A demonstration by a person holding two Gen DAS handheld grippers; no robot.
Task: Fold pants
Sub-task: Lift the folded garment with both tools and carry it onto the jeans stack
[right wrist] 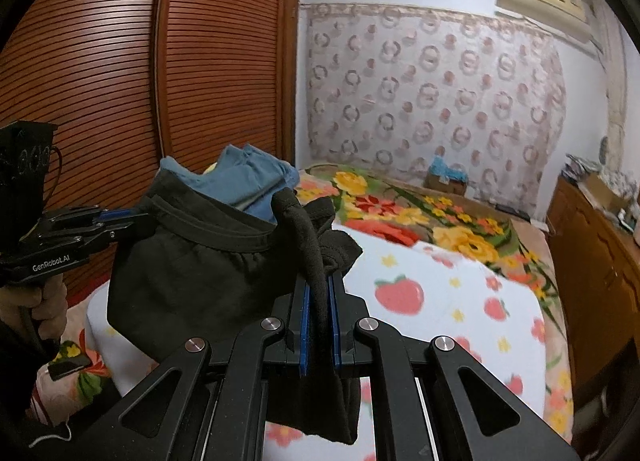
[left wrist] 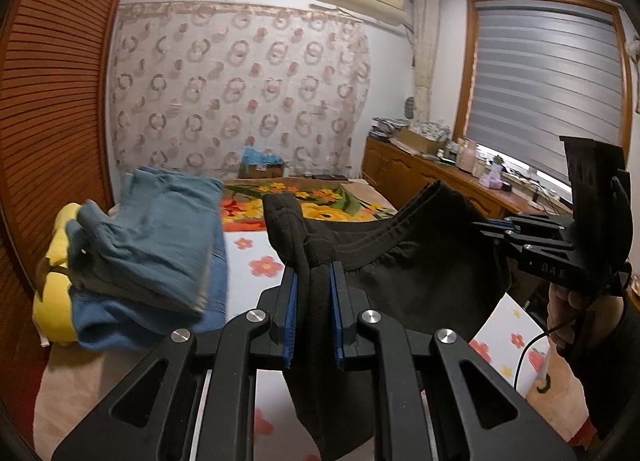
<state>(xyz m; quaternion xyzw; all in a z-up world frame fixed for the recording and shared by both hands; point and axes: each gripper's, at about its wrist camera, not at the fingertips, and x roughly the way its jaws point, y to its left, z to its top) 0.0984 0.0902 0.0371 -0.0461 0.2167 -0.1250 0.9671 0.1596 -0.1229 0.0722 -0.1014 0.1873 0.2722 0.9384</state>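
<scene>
Left gripper [left wrist: 312, 281], right gripper [right wrist: 318, 293] clamp black pants [left wrist: 420, 261]; folded clothes [left wrist: 156, 245] beside.

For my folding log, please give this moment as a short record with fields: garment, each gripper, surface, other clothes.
garment: black fabric pants with elastic waistband, lifted above the bed, waistband stretched between the grippers
left gripper: shut on the waistband
right gripper: shut on the waistband
surface: bed with white flower-print cover
other clothes: stack of folded blue and yellow garments, on the bed beside the brown slatted wardrobe
</scene>
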